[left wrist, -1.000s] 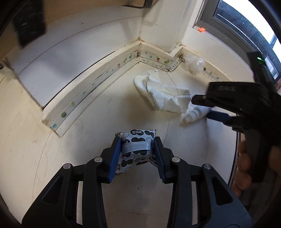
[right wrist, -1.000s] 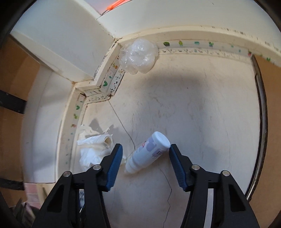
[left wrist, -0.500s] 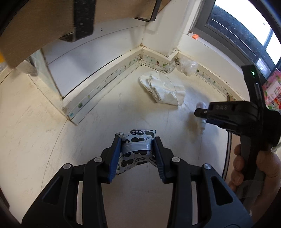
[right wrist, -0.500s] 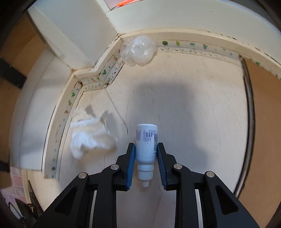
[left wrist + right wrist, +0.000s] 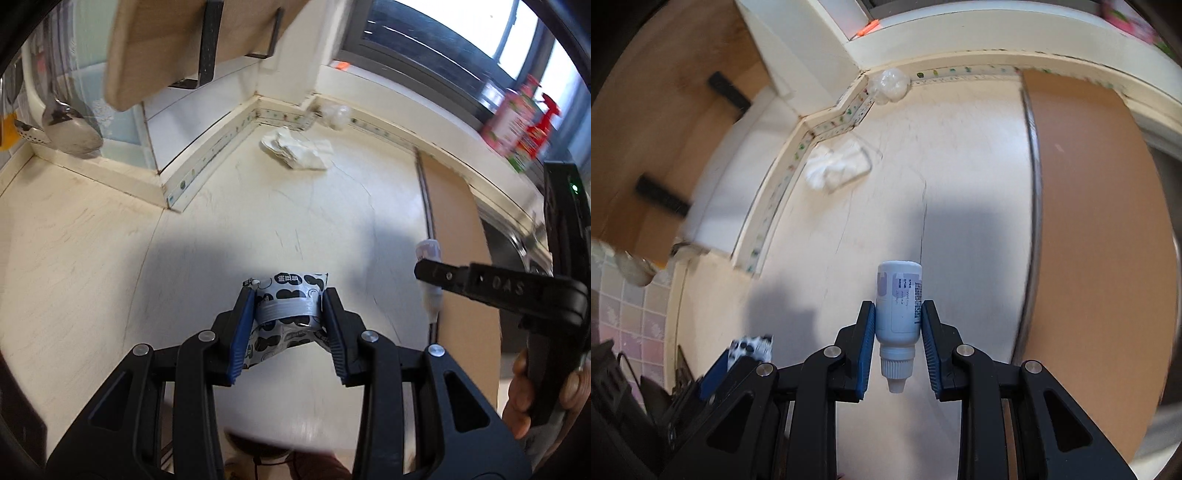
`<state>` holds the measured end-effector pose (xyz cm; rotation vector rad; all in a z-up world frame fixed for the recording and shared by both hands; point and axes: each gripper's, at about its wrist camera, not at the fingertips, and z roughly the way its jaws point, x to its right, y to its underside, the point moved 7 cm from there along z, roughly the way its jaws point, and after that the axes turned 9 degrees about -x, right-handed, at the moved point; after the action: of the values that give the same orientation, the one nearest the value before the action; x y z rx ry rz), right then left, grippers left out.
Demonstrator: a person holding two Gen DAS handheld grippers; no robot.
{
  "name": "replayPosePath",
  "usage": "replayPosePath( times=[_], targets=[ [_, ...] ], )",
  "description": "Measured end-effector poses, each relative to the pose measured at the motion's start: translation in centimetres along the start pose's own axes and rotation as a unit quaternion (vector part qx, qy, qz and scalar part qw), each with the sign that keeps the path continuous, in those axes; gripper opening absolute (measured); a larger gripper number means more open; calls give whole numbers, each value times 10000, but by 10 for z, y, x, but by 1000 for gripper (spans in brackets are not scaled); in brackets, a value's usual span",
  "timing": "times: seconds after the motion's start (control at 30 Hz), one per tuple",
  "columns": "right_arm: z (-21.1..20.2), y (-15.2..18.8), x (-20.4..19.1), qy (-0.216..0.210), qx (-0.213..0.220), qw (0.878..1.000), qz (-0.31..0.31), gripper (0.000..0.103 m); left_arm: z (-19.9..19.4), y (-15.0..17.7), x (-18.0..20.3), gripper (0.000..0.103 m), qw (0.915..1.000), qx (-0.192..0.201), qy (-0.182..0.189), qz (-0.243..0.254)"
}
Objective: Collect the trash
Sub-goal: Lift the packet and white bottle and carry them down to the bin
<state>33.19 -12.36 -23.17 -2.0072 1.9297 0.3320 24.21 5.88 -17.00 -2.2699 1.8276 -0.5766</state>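
Observation:
My left gripper (image 5: 290,295) is shut on a black-and-white spotted packet (image 5: 286,308), held above the cream counter (image 5: 92,288). My right gripper (image 5: 898,308) is shut on a small white bottle (image 5: 899,299), cap pointing back toward the camera. From the left wrist view the right gripper (image 5: 424,273) shows side-on at the right with the bottle (image 5: 428,254) in it and a hand (image 5: 524,391) on its handle. A crumpled white tissue (image 5: 299,147) (image 5: 836,166) lies near the far corner. A clear plastic wad (image 5: 334,114) (image 5: 890,86) sits against the wall trim.
A brown board (image 5: 1100,229) covers the counter's right part beside a metal strip. A wooden cutting board (image 5: 177,48) and a ladle (image 5: 70,129) hang at the upper left. Red spray bottles (image 5: 524,118) stand on the window sill. A sink edge (image 5: 517,229) shows at right.
My right gripper closed on the white bottle and lifted it off the counter. Both grippers pulled back and up from the corner, so the tissue and plastic wad look farther away.

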Motion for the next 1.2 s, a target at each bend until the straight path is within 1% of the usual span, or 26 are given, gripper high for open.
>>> replayPosePath(
  times=[0.2, 0.33, 0.43, 0.5, 0.6, 0.77, 0.87, 1.0, 1.03, 1.2],
  targets=[
    [-34, 94, -9, -107, 229, 9996, 144, 24, -41, 54, 3, 34, 9985, 58, 181, 516],
    [-49, 158, -15, -150, 332, 9991, 218, 24, -63, 97, 5, 34, 9961, 55, 290, 826],
    [-54, 212, -18, -188, 330, 9989, 260, 24, -71, 129, 8, 34, 9946, -24, 327, 986],
    [-54, 241, -18, -207, 285, 9990, 285, 24, -74, 151, 9, 34, 9938, -107, 347, 1051],
    [-50, 290, -16, -171, 141, 9994, 271, 24, -71, 185, 11, 34, 9921, -282, 350, 1170],
    [-33, 360, -3, -110, -180, 9992, 330, 24, -48, 236, 8, 34, 9890, -711, 303, 1259],
    [-15, 384, 9, -125, -368, 9983, 428, 24, -23, 259, 4, 34, 9865, -1022, 297, 1249],
    [16, 410, 26, -101, -535, 9973, 483, 24, 19, 285, -3, 34, 9837, -1235, 212, 1289],
    [29, 411, 27, -70, -573, 9973, 464, 24, 32, 293, -7, 34, 9834, -1293, 182, 1260],
    [100, 428, 49, -173, -927, 9941, 541, 24, 102, 327, -28, 35, 9814, -1606, 67, 1046]
  ],
)
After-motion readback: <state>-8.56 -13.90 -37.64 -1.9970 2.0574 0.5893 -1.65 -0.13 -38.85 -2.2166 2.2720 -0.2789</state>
